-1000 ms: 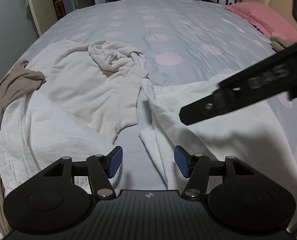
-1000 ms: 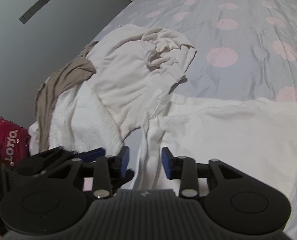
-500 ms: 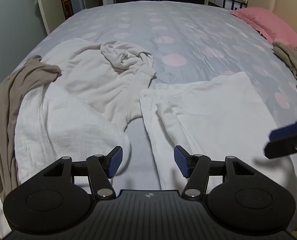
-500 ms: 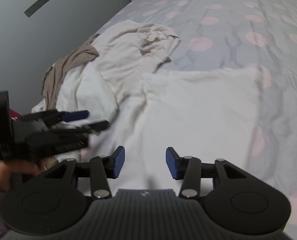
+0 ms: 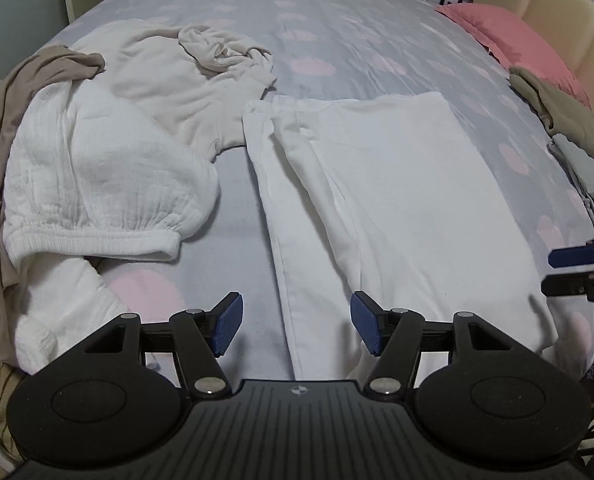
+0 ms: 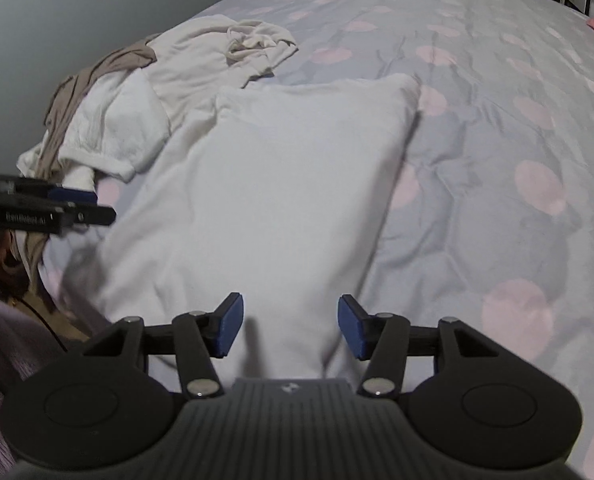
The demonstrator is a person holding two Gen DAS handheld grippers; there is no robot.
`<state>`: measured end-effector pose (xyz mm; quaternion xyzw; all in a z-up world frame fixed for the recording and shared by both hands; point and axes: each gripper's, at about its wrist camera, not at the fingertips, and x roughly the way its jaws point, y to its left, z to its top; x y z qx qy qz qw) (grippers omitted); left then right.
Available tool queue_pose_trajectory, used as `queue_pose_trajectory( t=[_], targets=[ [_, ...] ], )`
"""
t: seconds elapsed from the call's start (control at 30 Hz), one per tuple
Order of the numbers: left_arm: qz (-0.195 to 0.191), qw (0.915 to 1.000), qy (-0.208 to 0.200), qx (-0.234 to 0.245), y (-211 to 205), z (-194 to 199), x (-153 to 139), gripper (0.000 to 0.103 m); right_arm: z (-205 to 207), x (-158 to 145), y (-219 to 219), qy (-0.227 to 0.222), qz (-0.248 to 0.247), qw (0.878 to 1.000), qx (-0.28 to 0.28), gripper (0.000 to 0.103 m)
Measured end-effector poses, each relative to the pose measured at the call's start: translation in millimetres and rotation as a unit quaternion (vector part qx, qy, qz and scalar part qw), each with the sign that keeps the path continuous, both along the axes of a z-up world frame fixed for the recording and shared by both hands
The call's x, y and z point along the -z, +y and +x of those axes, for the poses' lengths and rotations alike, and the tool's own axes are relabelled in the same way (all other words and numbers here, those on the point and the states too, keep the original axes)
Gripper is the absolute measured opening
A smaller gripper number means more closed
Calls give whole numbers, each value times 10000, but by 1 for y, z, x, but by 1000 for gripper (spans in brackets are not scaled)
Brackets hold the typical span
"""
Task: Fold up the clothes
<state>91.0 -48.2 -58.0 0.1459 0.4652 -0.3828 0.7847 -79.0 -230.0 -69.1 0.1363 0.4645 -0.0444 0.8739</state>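
At the bottom of the left wrist view, the left gripper (image 5: 296, 329) has its blue-padded fingers spread wide, holding nothing, above the near edge of a white garment (image 5: 381, 200). At the bottom of the right wrist view, the right gripper (image 6: 289, 326) is likewise spread and empty over that same white garment (image 6: 269, 200). The garment lies flat at centre frame on a grey bedspread with pink dots (image 5: 337, 32). To its left sits a crinkled white top (image 5: 105, 184), with a cream sweater (image 5: 185, 76) bunched beyond it and a tan garment (image 5: 1, 128) along the left edge. At upper right lie an olive garment (image 5: 557, 108) and, beyond it, a pink pillow (image 5: 517, 44).
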Motion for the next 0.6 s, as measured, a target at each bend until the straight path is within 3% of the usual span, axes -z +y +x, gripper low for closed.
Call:
queue_pose_trajectory(
  t=[0.13, 0.27, 0.6],
  targets=[
    [-166, 9998, -1, -136, -14, 11, 1, 60, -6, -2, -14, -53, -4, 9997, 238, 56],
    [-207, 9995, -124, -191, -32, 26, 3, 62, -4, -6, -28, -187, -27, 9988, 461, 65],
    [-152, 9982, -121, -572, -73, 81, 25, 62, 31, 2, -56, -270, 152, 9977, 599, 65]
  ],
)
